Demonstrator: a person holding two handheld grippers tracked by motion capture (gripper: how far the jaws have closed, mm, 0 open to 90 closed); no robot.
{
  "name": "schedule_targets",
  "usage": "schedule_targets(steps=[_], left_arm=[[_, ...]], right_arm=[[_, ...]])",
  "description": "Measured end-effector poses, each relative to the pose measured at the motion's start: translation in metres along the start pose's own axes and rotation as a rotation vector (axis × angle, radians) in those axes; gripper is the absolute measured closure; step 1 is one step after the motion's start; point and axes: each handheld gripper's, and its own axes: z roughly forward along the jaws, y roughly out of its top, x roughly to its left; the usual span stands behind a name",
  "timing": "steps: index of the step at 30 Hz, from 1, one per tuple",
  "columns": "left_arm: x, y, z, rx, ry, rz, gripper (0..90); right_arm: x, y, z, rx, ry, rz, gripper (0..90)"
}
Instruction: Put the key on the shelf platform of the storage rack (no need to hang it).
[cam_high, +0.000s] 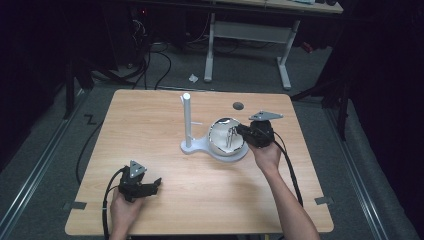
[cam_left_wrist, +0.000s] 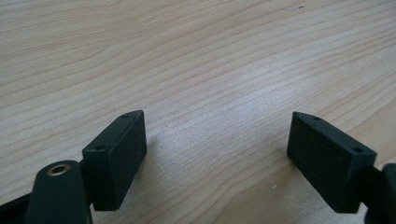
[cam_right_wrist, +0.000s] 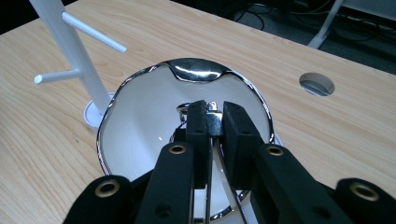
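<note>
right gripper (cam_right_wrist: 214, 122) clamped on small metal clip (cam_right_wrist: 213, 116) over chrome bowl (cam_right_wrist: 140, 107) beside white stand (cam_high: 187, 122), likely to drop it in | left gripper (cam_left_wrist: 215, 144) wide, empty, parked on table (cam_left_wrist: 196, 60)

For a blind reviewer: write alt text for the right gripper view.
The right gripper is shut on a small metal piece over a shiny bowl. A white stand with pegs rises at left on the wooden table.

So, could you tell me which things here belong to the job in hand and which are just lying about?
In the job:
- right gripper, shut on a small metal piece
- shiny bowl
- white stand

Lying about:
- left gripper, open over bare table
- paper scrap on the floor
</note>
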Motion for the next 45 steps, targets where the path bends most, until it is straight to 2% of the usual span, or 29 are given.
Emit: schedule_targets(steps=[18,41,43,44,45], left_arm=[[0.0,0.0,0.0,-0.001,0.002,-0.002,20.5],[0.0,0.0,0.0,0.0,0.003,-0.001,19.9],[0.0,0.0,0.0,0.0,0.002,0.0,19.9],[0.0,0.0,0.0,0.0,0.002,0.0,19.9],[-0.001,0.0,0.0,0.0,0.003,0.0,19.9]], right_arm=[[0.008,0.0,0.021,0.016,0.026,0.0,81.9],[0.015,0.005,0.05,0.069,0.015,-0.024,81.4],[0.014,0.004,0.051,0.069,0.021,-0.015,74.9],[0.014,0.004,0.051,0.069,0.021,-0.015,74.9],[0.012,0.004,0.05,0.066,0.03,0.005,73.2]])
